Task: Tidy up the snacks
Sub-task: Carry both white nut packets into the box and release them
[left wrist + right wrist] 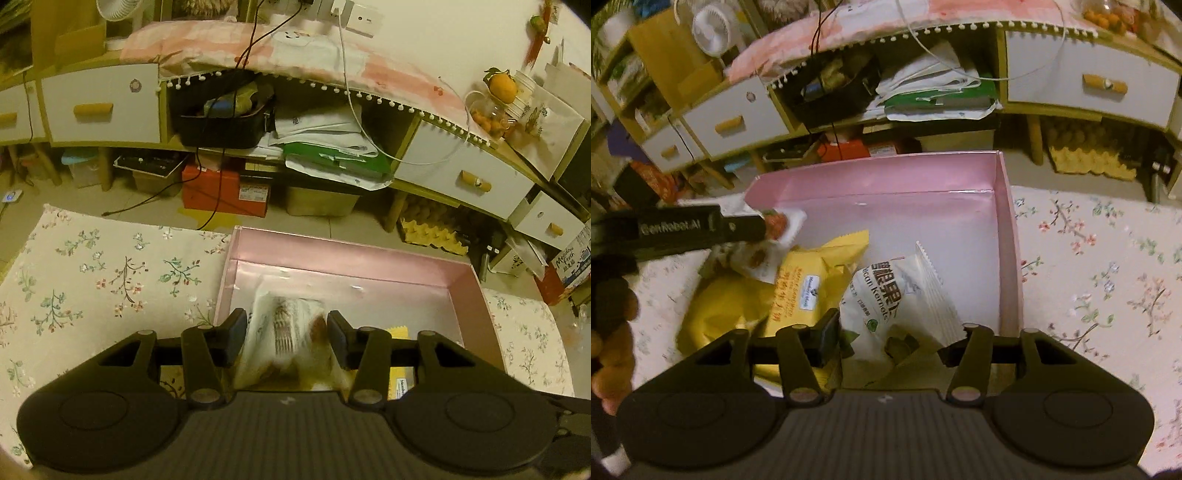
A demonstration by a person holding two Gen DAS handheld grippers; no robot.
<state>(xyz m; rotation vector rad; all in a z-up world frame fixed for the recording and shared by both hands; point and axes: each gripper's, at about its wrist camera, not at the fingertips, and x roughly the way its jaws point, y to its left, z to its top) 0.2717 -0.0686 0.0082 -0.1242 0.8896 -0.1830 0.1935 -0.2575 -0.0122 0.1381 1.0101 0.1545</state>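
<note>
Packets point(886, 295), perhaps three, lie in one pink box point(1010, 236).

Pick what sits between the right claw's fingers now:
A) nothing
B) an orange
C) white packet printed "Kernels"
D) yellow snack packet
C: in the right wrist view the white Kernels packet lies between the right claw fingers, over the pink box, with the yellow packet off to its left.

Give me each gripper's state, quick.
Left gripper: closed on a clear snack packet.
Right gripper: open around a white snack packet.
</note>
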